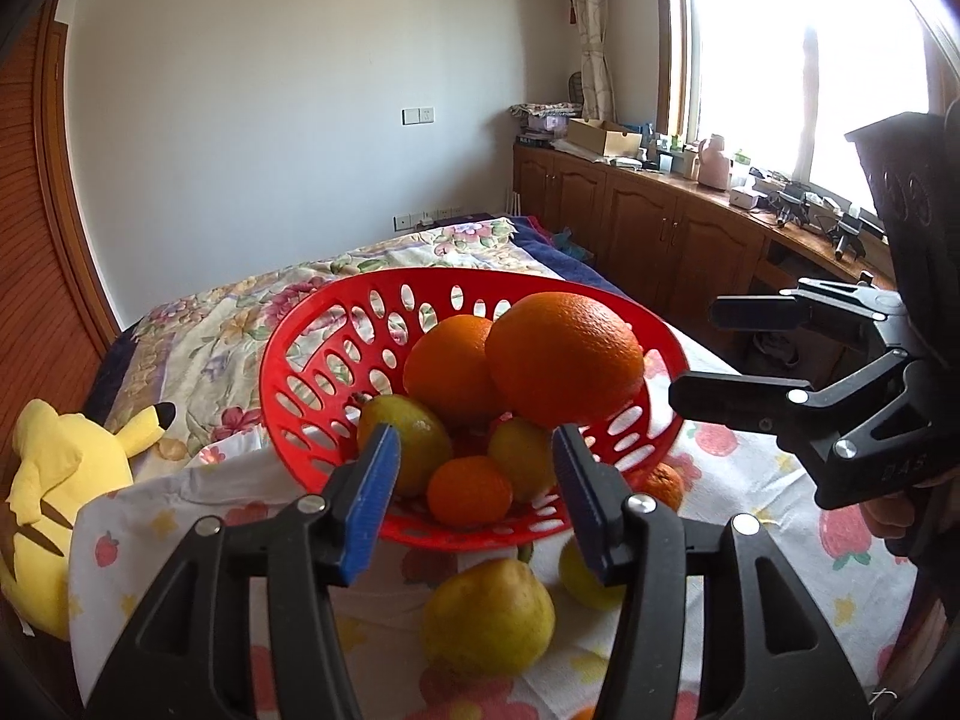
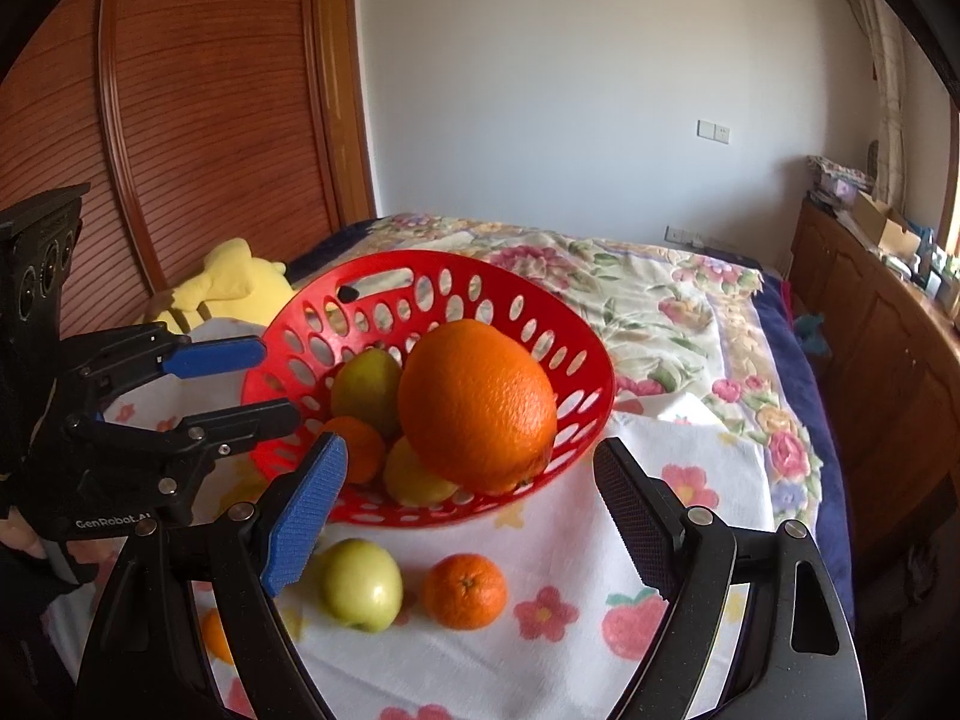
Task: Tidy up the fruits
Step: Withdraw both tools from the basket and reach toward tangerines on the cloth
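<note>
A red perforated basket (image 1: 420,282) (image 2: 480,264) sits on a white fruit-print cloth on the bed. It holds a large orange (image 1: 564,354) (image 2: 477,405), a second orange (image 1: 450,360), yellow-green fruits (image 1: 408,438) (image 2: 366,387) and a small mandarin (image 1: 468,489) (image 2: 357,447). On the cloth in front lie a yellow-green apple (image 1: 486,615) (image 2: 360,585) and a mandarin (image 2: 465,591). My left gripper (image 1: 474,498) (image 2: 270,384) hovers at the basket's near rim, open, gripping nothing. My right gripper (image 2: 474,510) (image 1: 696,354) stands wide open and empty beside the basket.
A yellow plush toy (image 1: 60,480) (image 2: 234,288) lies left of the basket. Another yellow fruit (image 1: 585,576) and a mandarin (image 1: 663,483) rest on the cloth. A floral bedspread (image 2: 660,300) lies beyond. Wooden cabinets (image 1: 660,228) line the right wall, and a wardrobe (image 2: 180,120) stands left.
</note>
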